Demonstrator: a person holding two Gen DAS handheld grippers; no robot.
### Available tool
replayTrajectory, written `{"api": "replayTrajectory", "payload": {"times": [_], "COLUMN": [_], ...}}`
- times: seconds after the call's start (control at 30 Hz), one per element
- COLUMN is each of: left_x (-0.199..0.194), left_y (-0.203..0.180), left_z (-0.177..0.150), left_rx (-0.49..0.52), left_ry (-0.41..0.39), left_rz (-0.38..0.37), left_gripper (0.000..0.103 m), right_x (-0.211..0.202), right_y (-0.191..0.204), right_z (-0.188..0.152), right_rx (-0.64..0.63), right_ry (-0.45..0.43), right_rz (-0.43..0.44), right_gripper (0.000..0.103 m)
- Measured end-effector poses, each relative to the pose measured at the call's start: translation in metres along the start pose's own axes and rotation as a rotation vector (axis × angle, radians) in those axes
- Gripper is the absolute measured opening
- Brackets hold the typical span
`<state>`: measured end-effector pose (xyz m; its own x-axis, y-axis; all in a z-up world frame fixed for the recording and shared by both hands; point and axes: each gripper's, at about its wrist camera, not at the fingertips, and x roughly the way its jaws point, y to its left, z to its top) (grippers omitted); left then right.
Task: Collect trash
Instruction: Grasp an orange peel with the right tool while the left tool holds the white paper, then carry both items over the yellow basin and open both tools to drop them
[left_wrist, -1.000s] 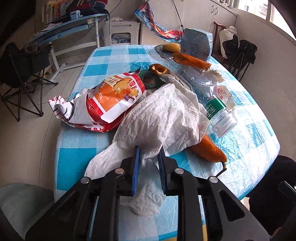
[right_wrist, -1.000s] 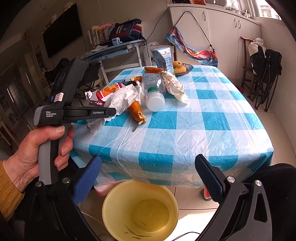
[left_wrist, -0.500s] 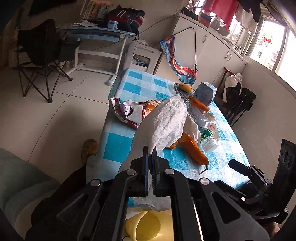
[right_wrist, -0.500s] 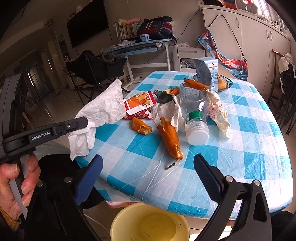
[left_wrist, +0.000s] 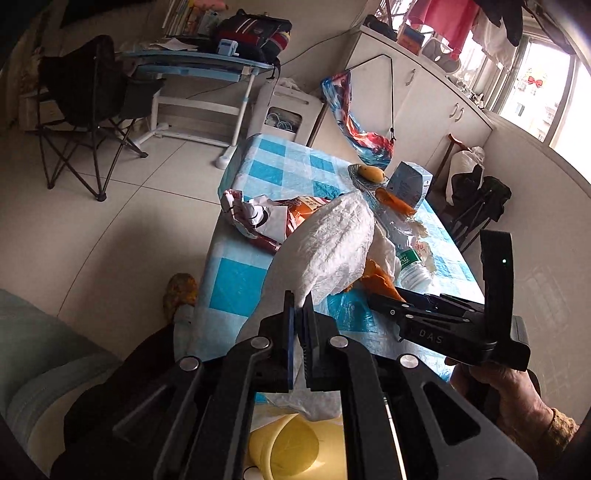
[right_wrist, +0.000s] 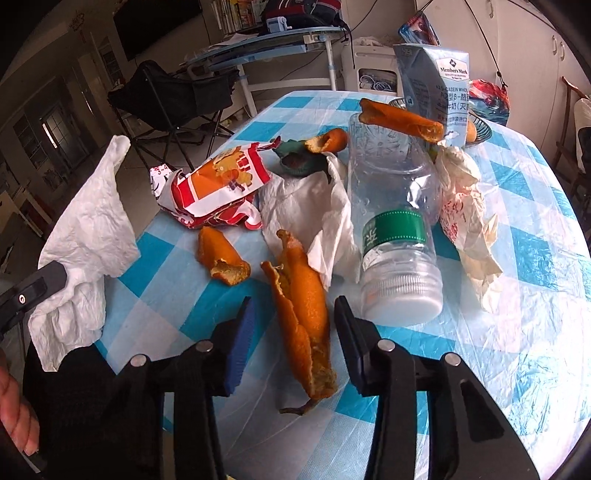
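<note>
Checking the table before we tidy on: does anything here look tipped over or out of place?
Yes. The clear plastic bottle lies on its side on the checked tablecloth, and an orange peel rests on top of it. More peel pieces and a crumpled snack wrapper are scattered around.

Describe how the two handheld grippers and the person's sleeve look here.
Both grippers are black linkage frames with silver pivot bolts. The left gripper and the right gripper each pair a blue pad with a black one. The right unit's body reads "DAS" with a green light. The sleeve is mustard knit.
</note>
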<state>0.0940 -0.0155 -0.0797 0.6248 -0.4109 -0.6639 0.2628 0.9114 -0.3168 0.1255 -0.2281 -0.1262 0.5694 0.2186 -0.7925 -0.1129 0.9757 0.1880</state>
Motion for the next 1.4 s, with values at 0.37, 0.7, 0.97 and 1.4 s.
{"api": "replayTrajectory", "payload": {"times": [0.37, 0.7, 0.97, 1.4], "left_x": [-0.012, -0.032, -0.049, -0.06], "left_y": [-0.017, -0.037, -0.053, -0.076], "left_z": [-0.009, -0.019, -0.031, -0.053], "left_rx": [0.046, 0.093, 0.138, 0.227], "left_ry": [-0.004, -0.022, -0.026, 0.024], "left_rz": [0.004, -0.025, -0.041, -0.039], "left_gripper": [0.004, 0.004, 0.004, 0.004], "right_x": [-0.065, -0.096, -0.077, -0.081], "right_y": [-0.003, 0.01, 0.024, 0.012], "right_z": [-0.047, -0.084, -0.136, -0.145], "right_rx": [0.112, 0.118, 0.148, 0.214], "right_ry": [-0.107, -0.074, 0.081, 0.046], "right_rz": [0.081, 0.117, 0.127, 0.107], "right_gripper": [0.021, 0.021, 0.021, 0.048]}}
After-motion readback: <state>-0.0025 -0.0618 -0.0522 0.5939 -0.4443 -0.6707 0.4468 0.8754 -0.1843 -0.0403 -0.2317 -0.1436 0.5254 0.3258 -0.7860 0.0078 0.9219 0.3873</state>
